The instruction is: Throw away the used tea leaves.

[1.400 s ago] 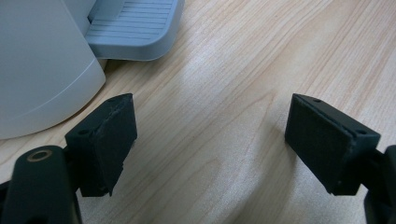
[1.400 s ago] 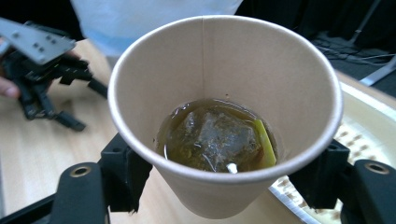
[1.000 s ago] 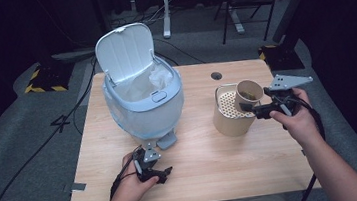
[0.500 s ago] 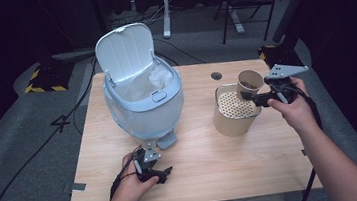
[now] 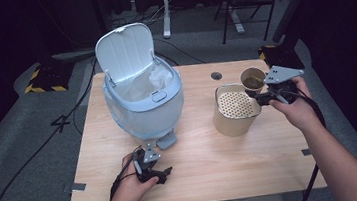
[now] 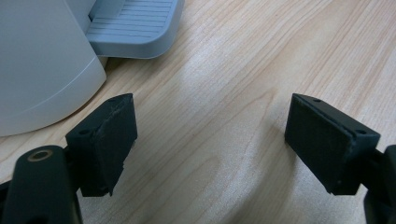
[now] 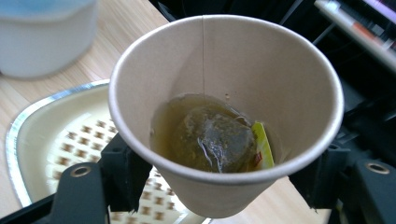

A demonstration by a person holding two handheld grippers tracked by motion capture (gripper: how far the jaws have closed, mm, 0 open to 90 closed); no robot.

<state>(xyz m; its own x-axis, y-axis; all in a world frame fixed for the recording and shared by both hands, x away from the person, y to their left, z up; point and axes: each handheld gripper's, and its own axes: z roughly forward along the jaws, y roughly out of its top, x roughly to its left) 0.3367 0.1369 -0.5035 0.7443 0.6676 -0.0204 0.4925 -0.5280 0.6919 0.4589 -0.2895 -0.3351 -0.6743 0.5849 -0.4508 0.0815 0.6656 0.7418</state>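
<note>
In the high view, the right tool (image 5: 262, 96) holds a paper cup (image 5: 253, 78) upright just over the far right rim of a tan strainer container (image 5: 235, 110), which has a perforated insert and stands on the table (image 5: 210, 177) right of centre. The left tool (image 5: 160, 174) rests low on the table near its front edge, just in front of the pedal of a pale blue pedal bin (image 5: 144, 104) whose lid stands open, a liner visible inside. The step in hand looks like carrying the cup to the strainer to drain it; the next move probably calls for tipping the cup slowly over the perforated insert so that liquid drops through and the bag stays on top, with the cup's mouth kept inside the rim. There is bare table between bin and strainer and in front of both, but the cup sits close to the table's right edge, so any spill that way would go to the floor. In the left gripper view, the left tool (image 6: 210, 140) has its jaws spread wide with only bare wood between them, the bin's pedal (image 6: 133, 28) just ahead and the bin wall beside it. In the right gripper view, the right tool (image 7: 217, 186) pinches the paper cup (image 7: 224, 60) by its lower wall; inside lie a wet tea bag (image 7: 212, 142) and a little brownish liquid, with the strainer container's (image 7: 56, 126) insert directly below and behind the cup.
</note>
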